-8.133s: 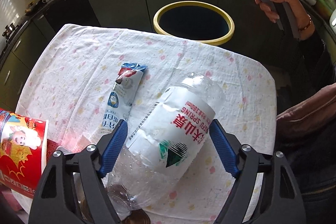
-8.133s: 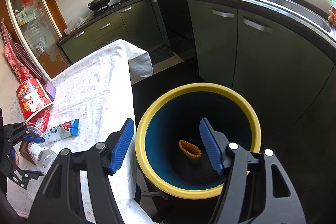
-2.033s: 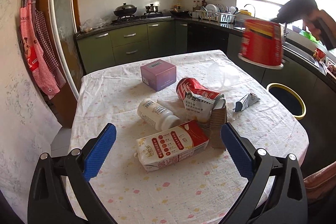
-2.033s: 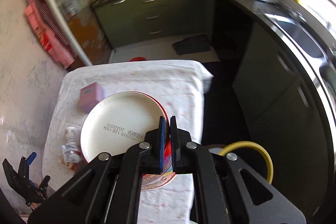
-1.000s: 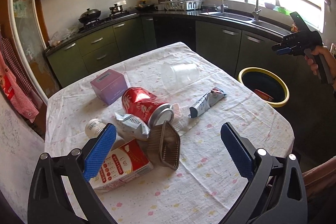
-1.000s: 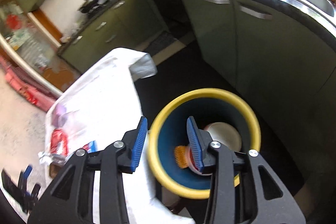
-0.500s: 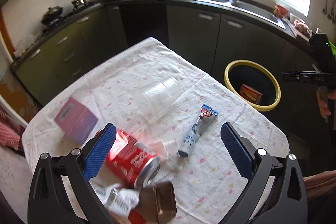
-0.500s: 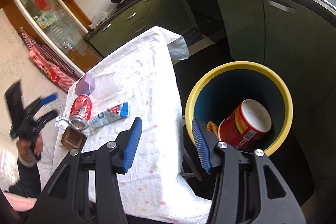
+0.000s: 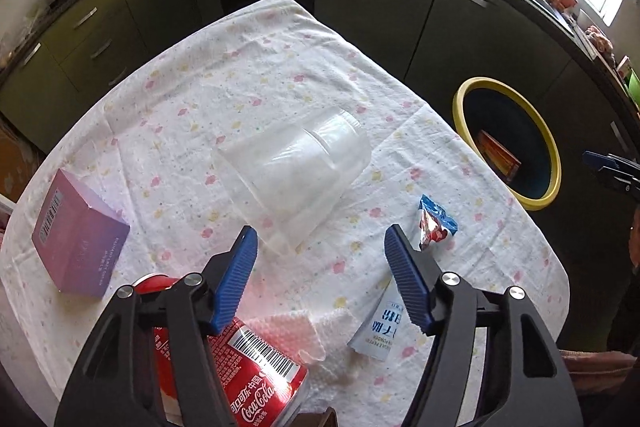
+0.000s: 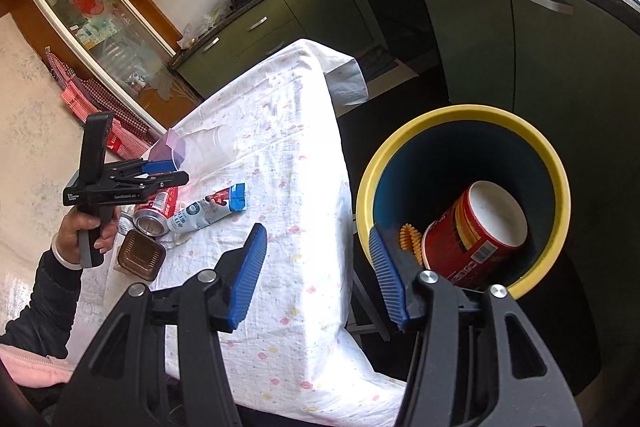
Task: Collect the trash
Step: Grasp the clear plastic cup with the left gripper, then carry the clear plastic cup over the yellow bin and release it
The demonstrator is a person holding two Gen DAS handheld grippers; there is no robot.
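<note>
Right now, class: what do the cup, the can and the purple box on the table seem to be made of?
Cup: clear thin plastic, probably; the cloth's pattern shows through it.
Can: metal, likely aluminium, glossy red print with a barcode.
Purple box: seemingly smooth printed cardboard, with sharp folded edges and a barcode.

The left wrist view looks steeply down, close over the white flower-print cloth-covered desk [image 9: 280, 75]. The right wrist view hangs beside its edge (farther off), facing the yellow-rimmed round bin [image 10: 560, 195]; both views share them.
</note>
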